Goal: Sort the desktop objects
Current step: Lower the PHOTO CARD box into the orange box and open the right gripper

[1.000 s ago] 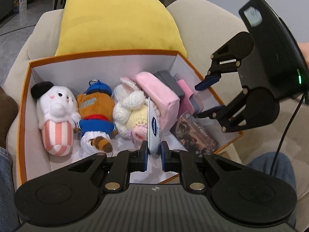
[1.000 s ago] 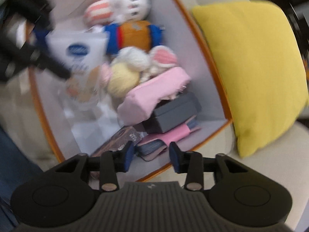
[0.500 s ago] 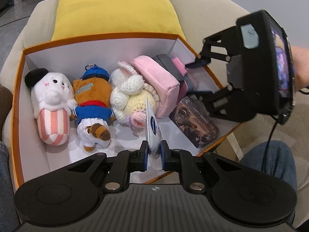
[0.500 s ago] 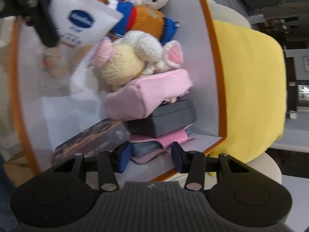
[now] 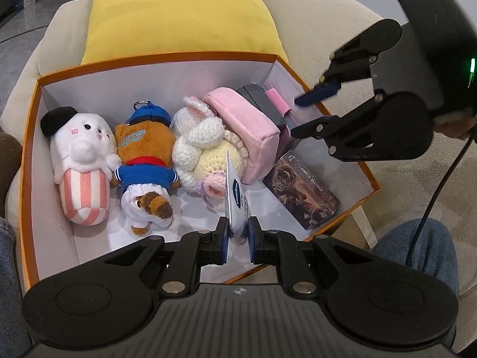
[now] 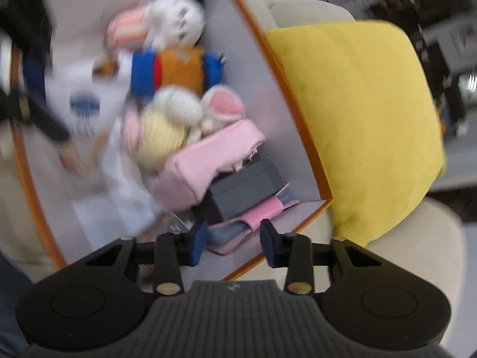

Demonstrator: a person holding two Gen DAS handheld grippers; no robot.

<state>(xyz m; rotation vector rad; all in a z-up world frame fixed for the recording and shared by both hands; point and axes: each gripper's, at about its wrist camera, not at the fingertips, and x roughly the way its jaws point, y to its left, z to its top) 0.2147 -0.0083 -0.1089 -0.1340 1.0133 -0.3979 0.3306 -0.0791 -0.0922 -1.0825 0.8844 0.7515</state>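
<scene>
My left gripper is shut on a white Vaseline tube and holds it upright over the front of the orange box. The tube also shows, blurred, in the right wrist view. The box holds a white seal plush, a brown bear plush, a crocheted bunny, a pink pouch, a grey case and a dark card box. My right gripper is open and empty above the box's right side, over a pink wallet.
The box sits on a beige armchair with a yellow cushion behind it. A person's jeans-clad knee is at the right front. A black cable hangs from the right gripper.
The right gripper has pulled back up and to the right from inside the box, still open. The left gripper holds the tube in much the same place.
</scene>
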